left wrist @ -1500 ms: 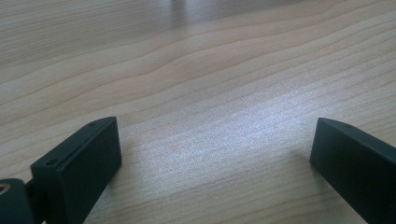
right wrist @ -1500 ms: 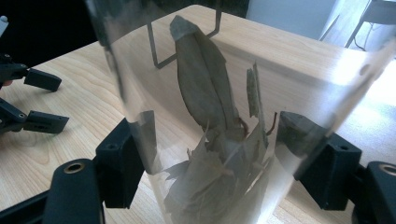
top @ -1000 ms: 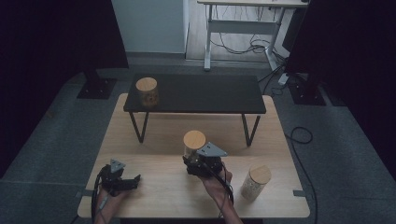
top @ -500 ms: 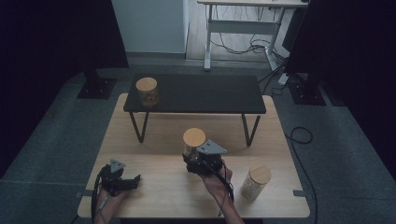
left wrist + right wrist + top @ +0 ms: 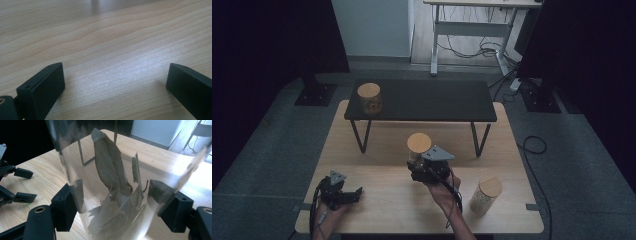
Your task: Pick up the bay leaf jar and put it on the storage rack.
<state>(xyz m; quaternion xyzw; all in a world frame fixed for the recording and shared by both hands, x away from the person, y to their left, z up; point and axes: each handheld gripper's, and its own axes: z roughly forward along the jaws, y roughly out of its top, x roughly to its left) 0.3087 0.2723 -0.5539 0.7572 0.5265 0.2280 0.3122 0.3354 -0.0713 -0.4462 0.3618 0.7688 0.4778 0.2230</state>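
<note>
1. Grasping a clear jar (image 5: 112,185) of dried leaves, the right gripper (image 5: 117,205) has its fingers (image 5: 66,206) clenched on the lower wall from both sides; the jar is upright, with its wooden lid (image 5: 418,142) facing the high view.
2. In the high view the right gripper (image 5: 424,170) holds the jar over the middle of the wooden surface (image 5: 382,200), in front of the low black bench (image 5: 422,100); whether the base touches the surface cannot be told.
3. Risk: the glass wall is smooth and the grasp sits low. A tilt or a quick swing would likely let the jar slip or pivot between the pads.
4. Risk: a lift toward the bench could strike its front edge or its metal legs (image 5: 362,137).
5. The left gripper (image 5: 343,192) rests on the surface near the front-left corner, well apart from the jar, with its fingers (image 5: 43,87) released and nothing between them.
6. A second lidded jar (image 5: 485,195) stands on the surface to the right, near the right forearm; a careless withdrawal could knock it.
7. A third lidded jar (image 5: 369,97) stands on the left end of the bench, limiting free space there.
</note>
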